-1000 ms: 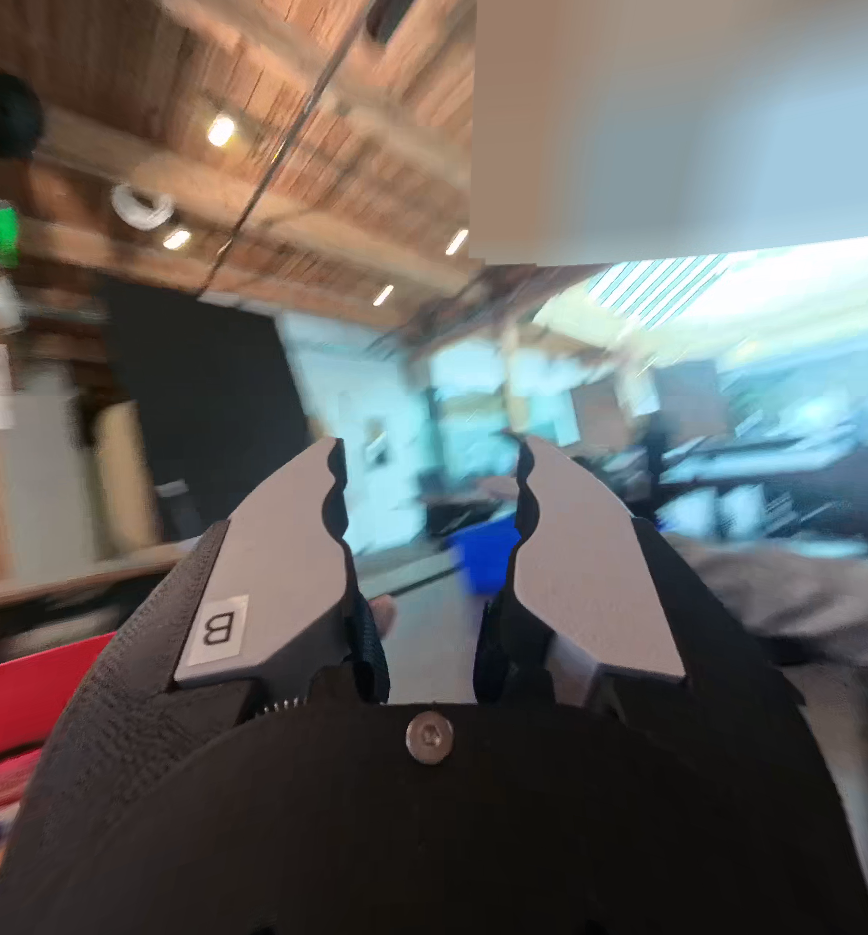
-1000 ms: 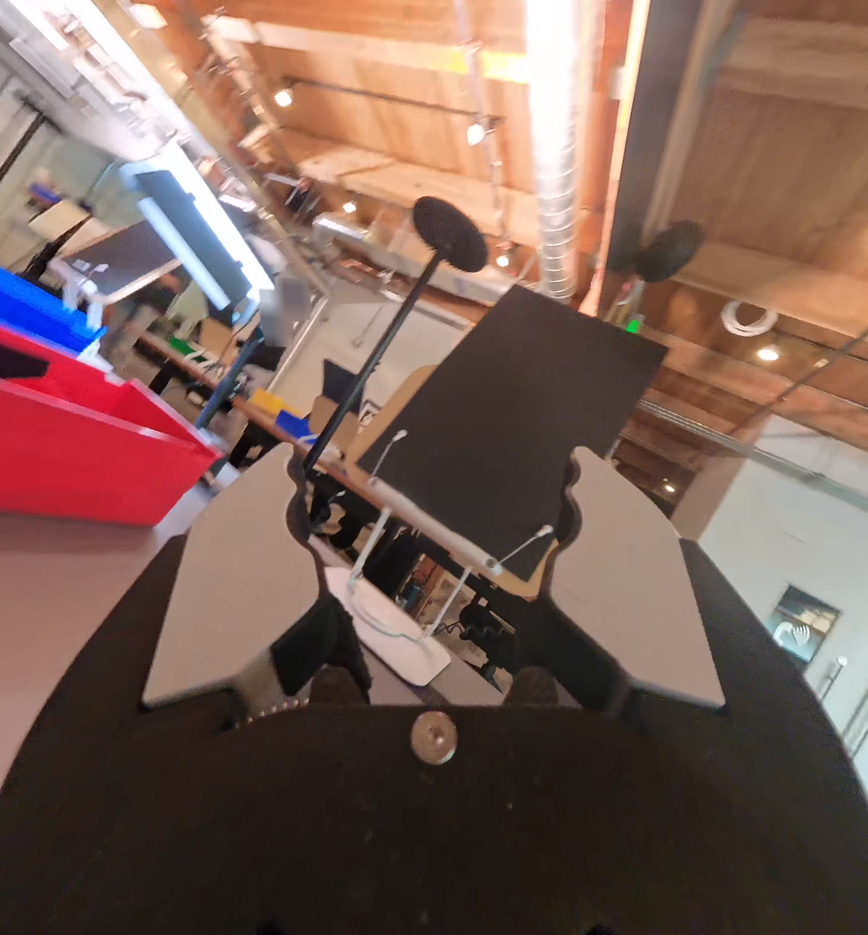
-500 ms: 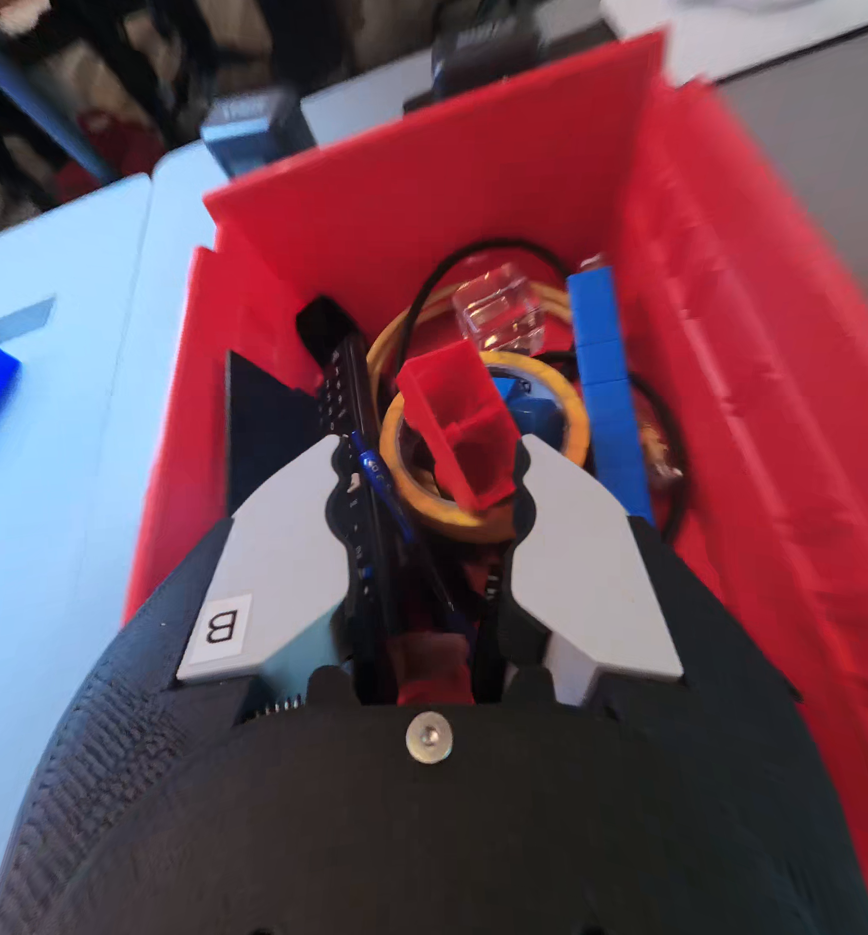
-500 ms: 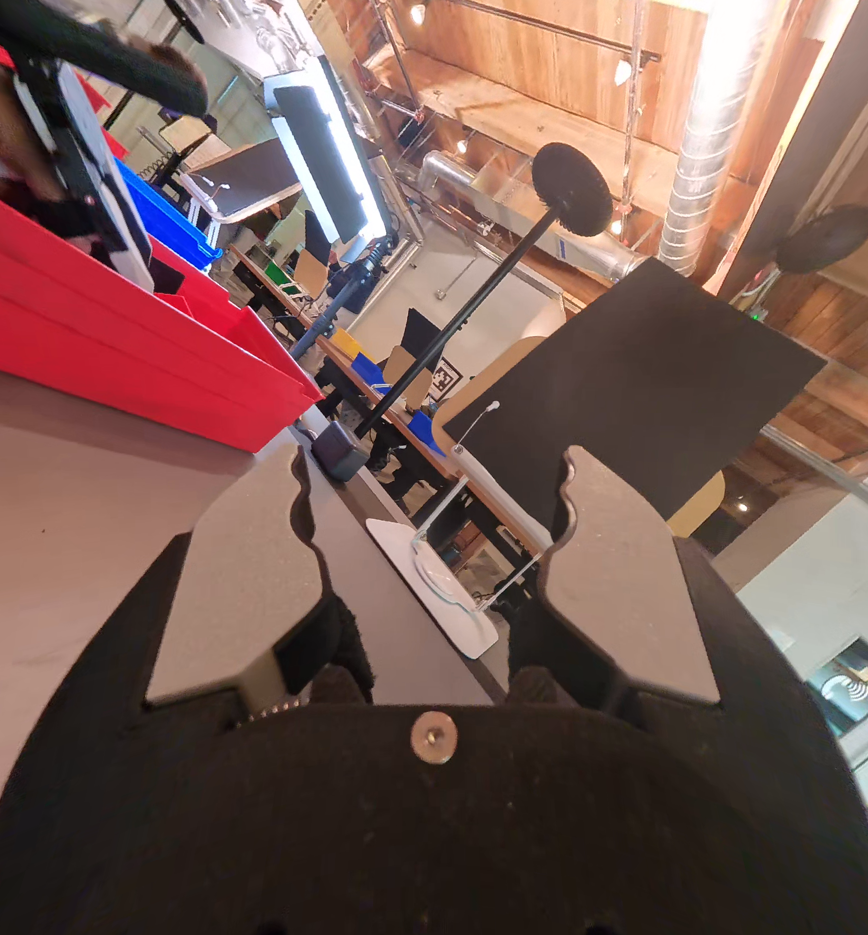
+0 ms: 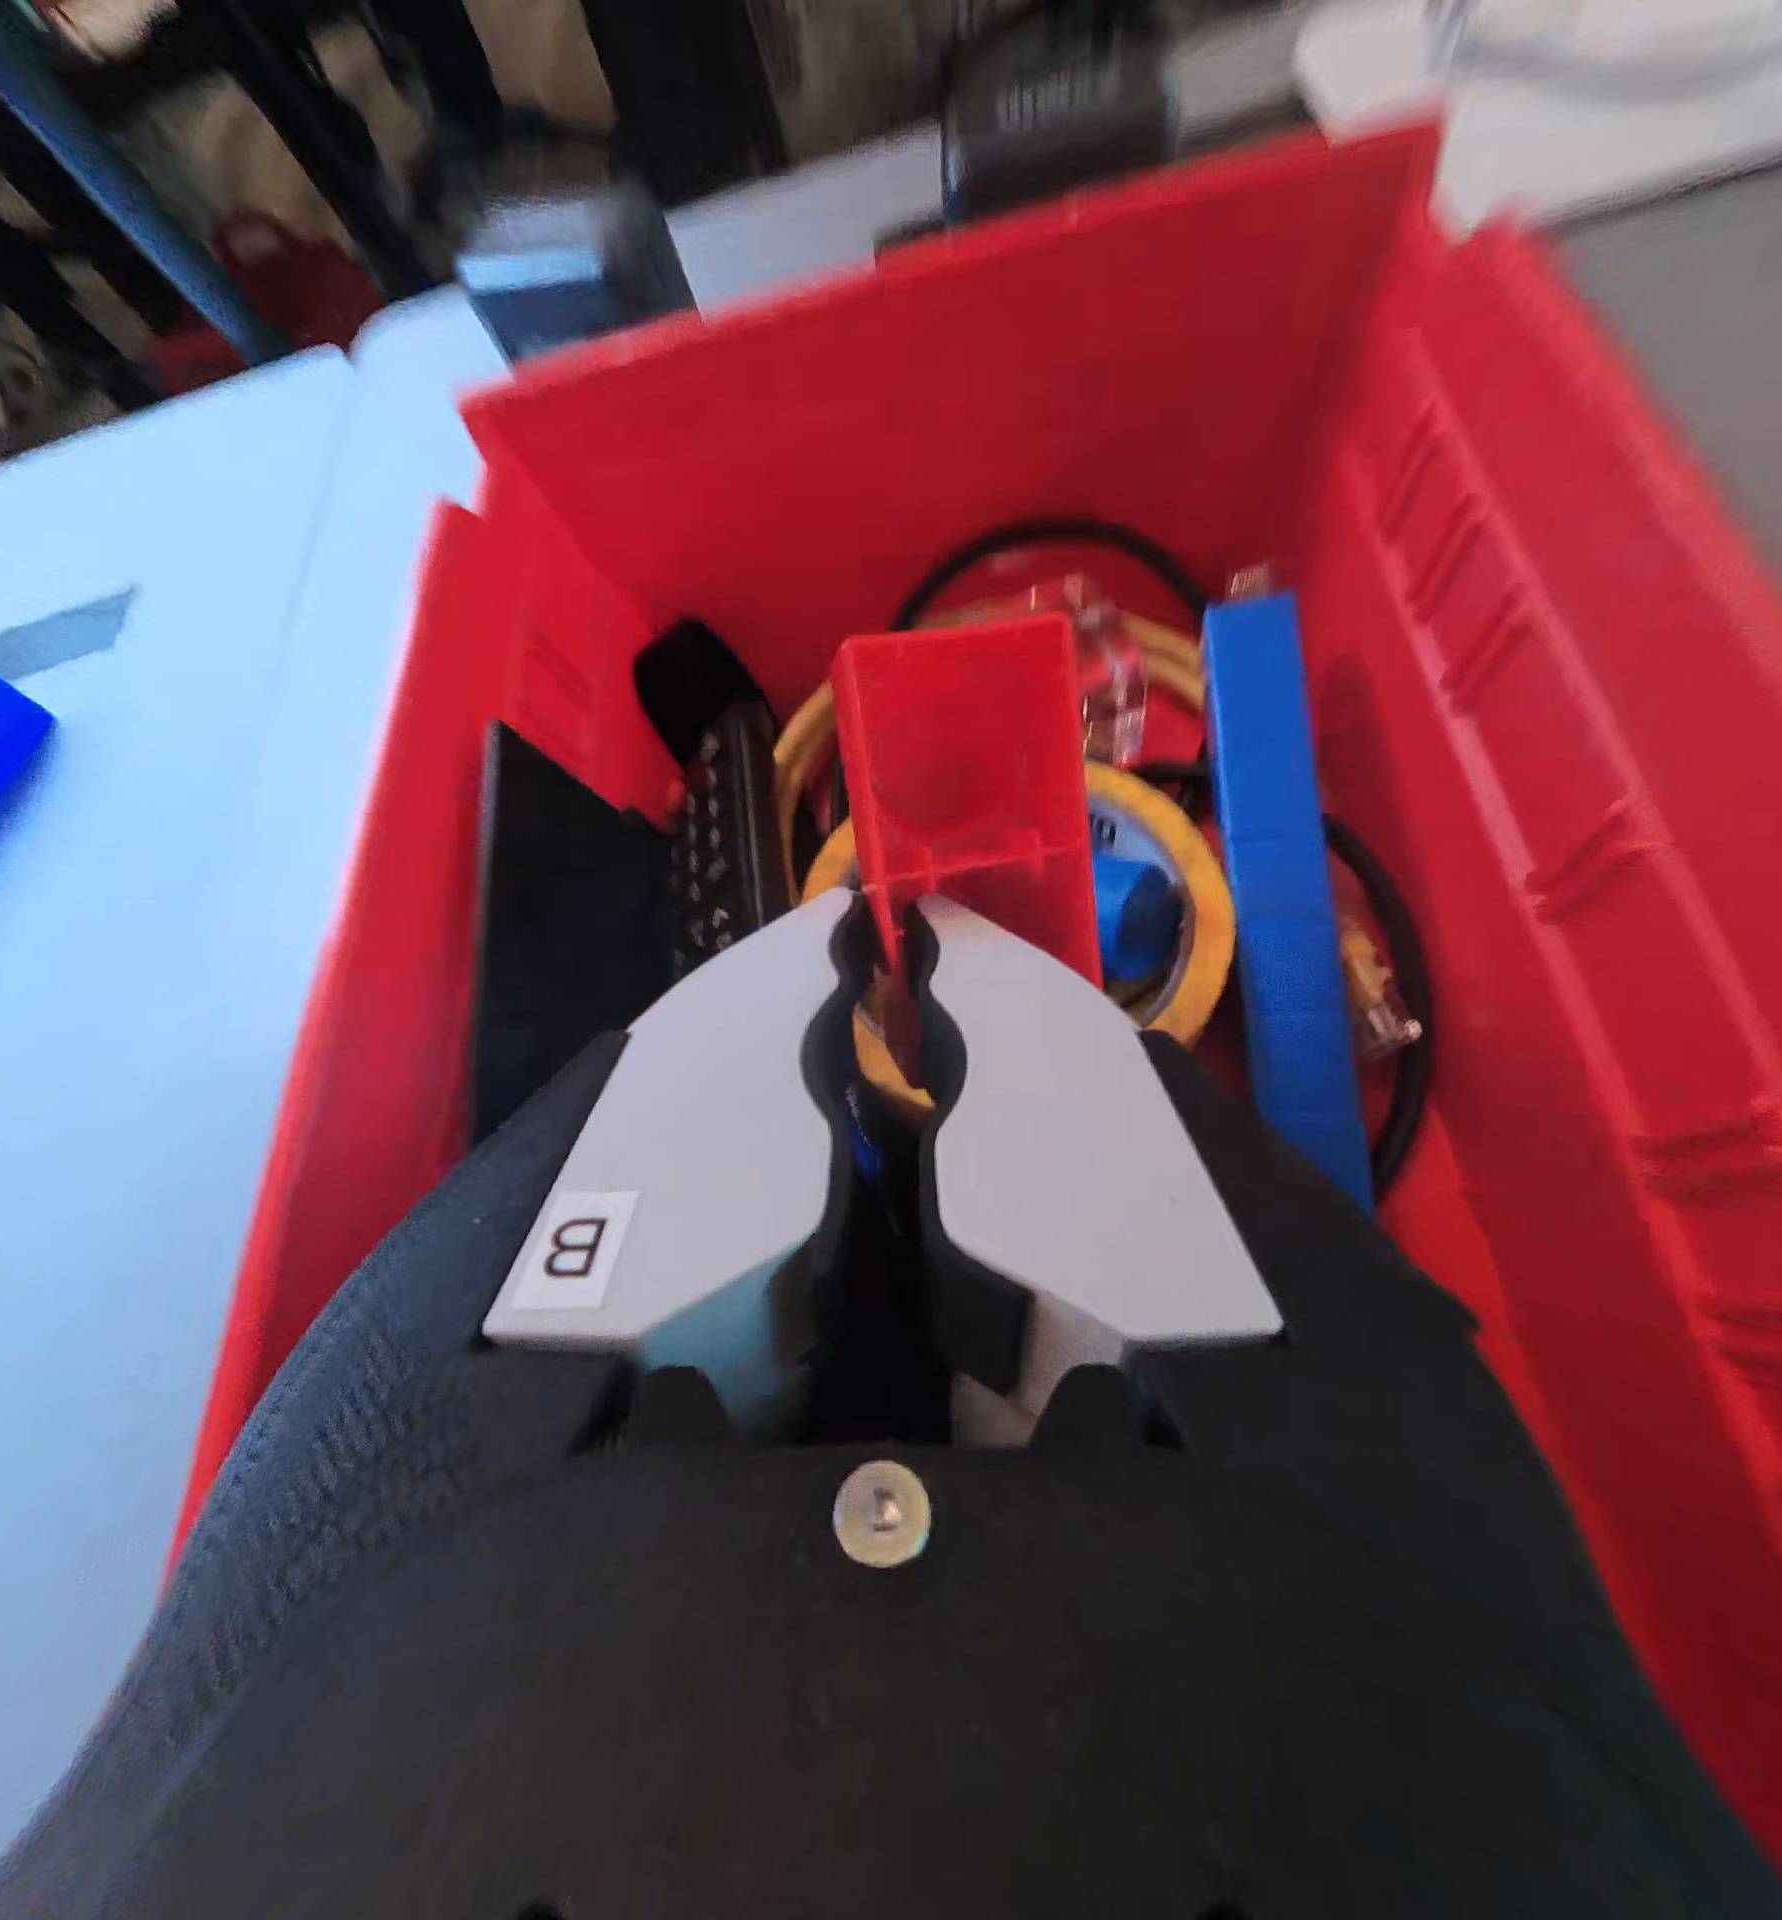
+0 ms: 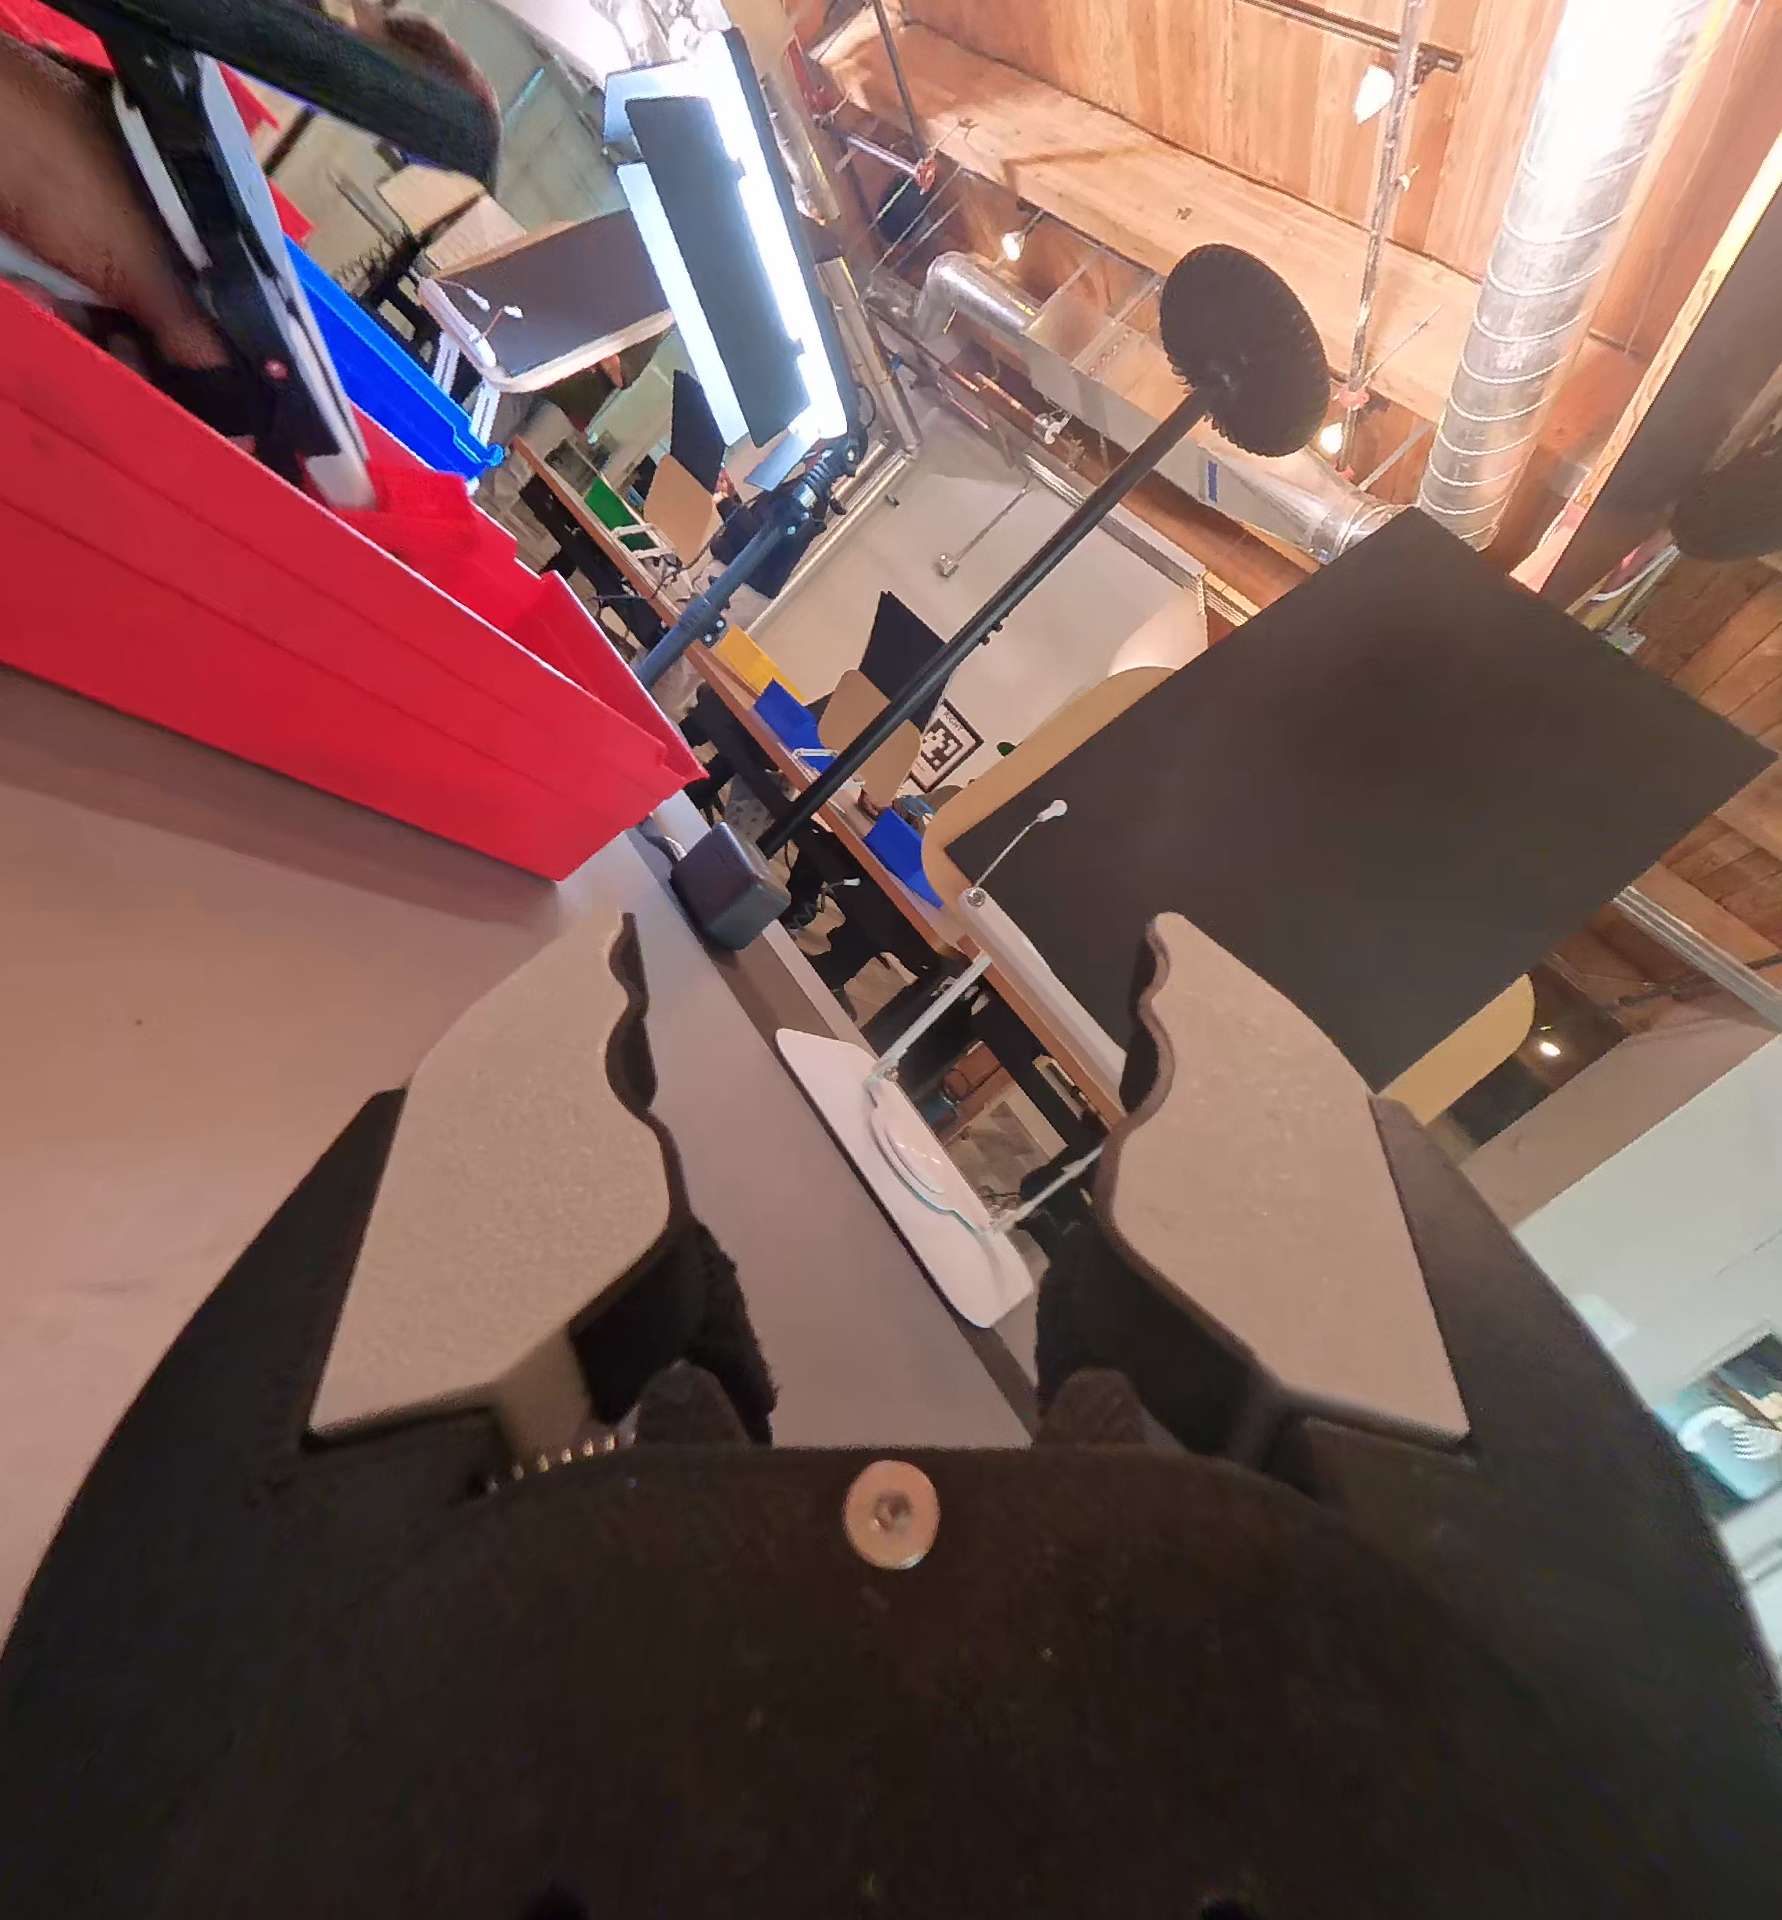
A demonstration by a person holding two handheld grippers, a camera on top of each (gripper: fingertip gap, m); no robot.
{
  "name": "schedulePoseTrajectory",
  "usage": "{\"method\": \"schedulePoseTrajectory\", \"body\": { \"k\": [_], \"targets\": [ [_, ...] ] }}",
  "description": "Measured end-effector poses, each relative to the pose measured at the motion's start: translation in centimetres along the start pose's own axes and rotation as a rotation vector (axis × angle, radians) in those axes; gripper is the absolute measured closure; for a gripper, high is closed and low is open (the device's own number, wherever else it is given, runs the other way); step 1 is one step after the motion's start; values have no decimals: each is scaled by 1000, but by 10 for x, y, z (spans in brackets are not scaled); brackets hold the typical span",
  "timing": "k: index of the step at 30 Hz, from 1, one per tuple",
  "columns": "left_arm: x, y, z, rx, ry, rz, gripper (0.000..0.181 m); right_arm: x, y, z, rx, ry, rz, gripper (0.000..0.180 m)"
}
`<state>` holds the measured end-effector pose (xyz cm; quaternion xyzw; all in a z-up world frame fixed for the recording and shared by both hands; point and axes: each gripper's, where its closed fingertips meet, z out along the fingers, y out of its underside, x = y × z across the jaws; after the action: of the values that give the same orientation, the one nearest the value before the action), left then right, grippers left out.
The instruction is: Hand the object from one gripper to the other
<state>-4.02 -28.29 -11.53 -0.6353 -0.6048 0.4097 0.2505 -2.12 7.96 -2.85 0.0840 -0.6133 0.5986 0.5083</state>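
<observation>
- While the red bin (image 5: 1552,935) on the table (image 6: 139,1039) holds clutter, the pick-up step is in hand.
- The left hand-held gripper (image 5: 892,925) is clamped on a small red tray (image 5: 960,769) just above that clutter.
- The right hand-held gripper (image 6: 882,987) waits apart, empty; next, I judge, lift and carry across.

Red bin (image 5: 1552,727) is packed tight, with a blue bar (image 5: 1271,883), yellow tape roll (image 5: 1204,925), cables (image 5: 1386,997) and a black block (image 5: 554,935) crowding the floor, so the only real way in is straight down through the open top.
</observation>
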Motion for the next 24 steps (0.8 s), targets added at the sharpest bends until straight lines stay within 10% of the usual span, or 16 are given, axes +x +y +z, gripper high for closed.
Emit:
{"method": "schedulePoseTrajectory", "body": {
  "k": [5, 11, 14, 18, 24],
  "targets": [
    [43, -85, -82, 588, 195, -31, 176, -3, -11, 0, 76, -41, 208, 90],
    [191, -135, -232, 1153, 1081, -211, 175, -33, -49, -9, 289, -402, 766, 90],
    [226, -129, -250, 1364, 1250, -323, 176, -38, -71, -19, 414, -569, 1070, 91],
    [240, -121, -214, 1278, 1412, -682, 175, -43, -77, -18, 450, -633, 1298, 98],
    [263, -110, -196, 1130, 1526, -667, 176, -69, -86, -10, 406, -724, 1363, 110]
  ]
}}
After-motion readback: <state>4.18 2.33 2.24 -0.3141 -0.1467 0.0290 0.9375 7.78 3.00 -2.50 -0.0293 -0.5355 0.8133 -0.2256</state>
